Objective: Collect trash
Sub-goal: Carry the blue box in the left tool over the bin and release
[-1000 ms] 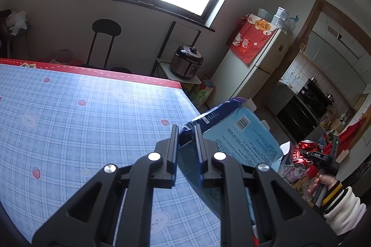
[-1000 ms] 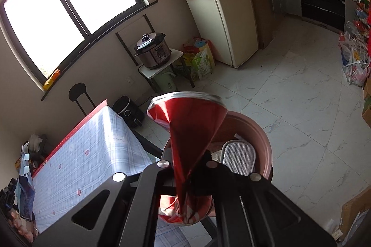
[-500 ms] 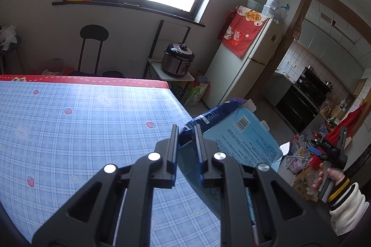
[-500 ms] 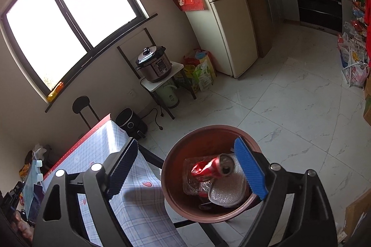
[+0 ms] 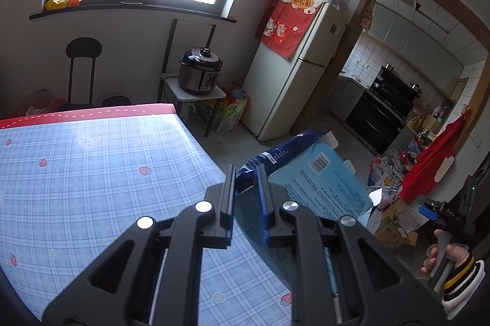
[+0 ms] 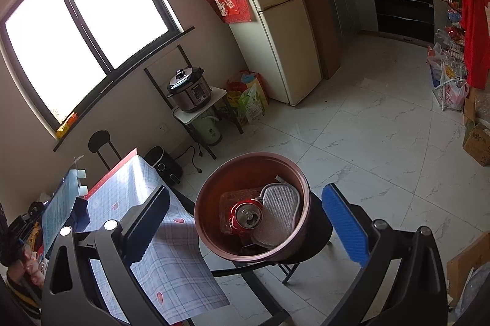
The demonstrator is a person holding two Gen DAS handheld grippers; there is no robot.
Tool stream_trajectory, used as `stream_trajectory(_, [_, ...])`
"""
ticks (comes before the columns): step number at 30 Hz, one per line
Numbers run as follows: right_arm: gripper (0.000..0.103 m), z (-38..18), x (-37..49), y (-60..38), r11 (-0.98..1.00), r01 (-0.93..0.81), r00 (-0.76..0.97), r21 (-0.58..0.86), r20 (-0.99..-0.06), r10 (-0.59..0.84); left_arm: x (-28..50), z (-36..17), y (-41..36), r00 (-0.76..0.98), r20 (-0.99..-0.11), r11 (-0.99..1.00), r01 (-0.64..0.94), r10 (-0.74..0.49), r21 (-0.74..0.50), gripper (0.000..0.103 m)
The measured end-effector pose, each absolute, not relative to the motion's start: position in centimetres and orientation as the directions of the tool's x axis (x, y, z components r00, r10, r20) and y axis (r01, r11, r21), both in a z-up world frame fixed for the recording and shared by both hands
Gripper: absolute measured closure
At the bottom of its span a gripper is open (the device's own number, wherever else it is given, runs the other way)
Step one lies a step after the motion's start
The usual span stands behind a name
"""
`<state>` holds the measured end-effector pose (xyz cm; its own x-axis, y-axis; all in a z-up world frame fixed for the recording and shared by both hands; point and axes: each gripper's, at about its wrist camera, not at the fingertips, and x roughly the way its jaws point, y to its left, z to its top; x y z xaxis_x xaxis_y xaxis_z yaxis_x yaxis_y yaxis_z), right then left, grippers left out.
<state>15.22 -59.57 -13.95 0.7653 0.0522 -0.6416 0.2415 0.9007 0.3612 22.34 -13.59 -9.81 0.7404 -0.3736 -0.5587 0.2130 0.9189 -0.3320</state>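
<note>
My left gripper (image 5: pixel 247 182) is shut on a blue cardboard box (image 5: pixel 318 182), held above the right edge of the blue checked table (image 5: pixel 92 173). The box also shows in the right wrist view (image 6: pixel 61 203) at the far left. My right gripper (image 6: pixel 245 222) is open and empty above a brown round bin (image 6: pixel 214 237) that stands on a black stool beside the table. A crushed red can (image 6: pixel 246 215) lies inside the bin with a clear plastic tray (image 6: pixel 226 200) and a white mesh piece (image 6: pixel 277 212).
A pressure cooker (image 6: pixel 190 90) sits on a small shelf under the window. A fridge (image 6: pixel 275 20) stands by the kitchen doorway. A black chair (image 5: pixel 82 65) is behind the table. Boxes and bags (image 6: pixel 471 127) line the right wall. White tiled floor (image 6: pixel 367 142) lies beyond the bin.
My right gripper opened and the red can dropped into the bin, then the gripper rose. My left gripper swung to the right with the blue box still in it.
</note>
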Motion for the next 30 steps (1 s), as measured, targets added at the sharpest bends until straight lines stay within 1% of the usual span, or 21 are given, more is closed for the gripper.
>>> stream_trajectory(13, [0.005, -14.2, 10.7, -64.3, 0.876, 0.343, 0.749, 0.338, -0.661, -0.038, 29.1, -10.9, -24.5, 0.703, -0.581, 0.912, 0.291, -0.410, -0.290, 0.086])
stream_trajectory(19, [0.005, -14.3, 9.4, -65.7, 0.865, 0.378, 0.741, 0.329, -0.668, -0.070, 31.7, -11.2, -28.9, 0.699, -0.576, 0.905, 0.308, -0.425, -0.294, 0.086])
stream_trajectory(21, [0.005, -14.4, 9.1, -65.9, 0.863, 0.385, 0.738, 0.327, -0.671, -0.075, 32.2, -11.2, -30.7, 0.692, -0.566, 0.894, 0.332, -0.448, -0.302, 0.086])
stream_trajectory(22, [0.005, -14.5, 8.9, -66.1, 0.862, 0.387, 0.737, 0.327, -0.672, -0.076, 32.6, -11.2, -31.4, 0.685, -0.550, 0.878, 0.354, -0.478, -0.323, 0.072])
stream_trajectory(23, [0.005, -14.6, 8.8, -66.2, 0.861, 0.389, 0.735, 0.326, -0.674, -0.077, 32.8, -11.2, -32.2, 0.675, -0.542, 0.866, 0.373, -0.500, -0.333, 0.055])
stream_trajectory(24, [0.005, -14.6, 8.8, -66.2, 0.861, 0.391, 0.733, 0.325, -0.676, -0.078, 32.9, -11.1, -32.9, 0.677, -0.540, 0.866, 0.378, -0.500, -0.327, 0.029])
stream_trajectory(26, [0.005, -14.6, 8.7, -66.2, 0.861, 0.392, 0.730, 0.324, -0.679, -0.077, 32.6, -10.8, -33.6, 0.678, -0.530, 0.860, 0.400, -0.510, -0.316, 0.028])
stream_trajectory(28, [0.005, -14.5, 8.7, -66.2, 0.861, 0.388, 0.733, 0.328, -0.676, -0.073, 32.1, -10.6, -33.9, 0.675, -0.541, 0.865, 0.406, -0.502, -0.295, 0.024])
stream_trajectory(29, [0.005, -14.5, 8.8, -66.1, 0.861, 0.385, 0.735, 0.331, -0.674, -0.069, 31.9, -10.5, -33.7, 0.674, -0.544, 0.866, 0.408, -0.500, -0.289, 0.022])
stream_trajectory(30, [0.005, -14.5, 8.8, -66.1, 0.861, 0.383, 0.736, 0.335, -0.674, -0.065, 31.6, -10.4, -33.5, 0.677, -0.548, 0.870, 0.405, -0.492, -0.281, 0.017])
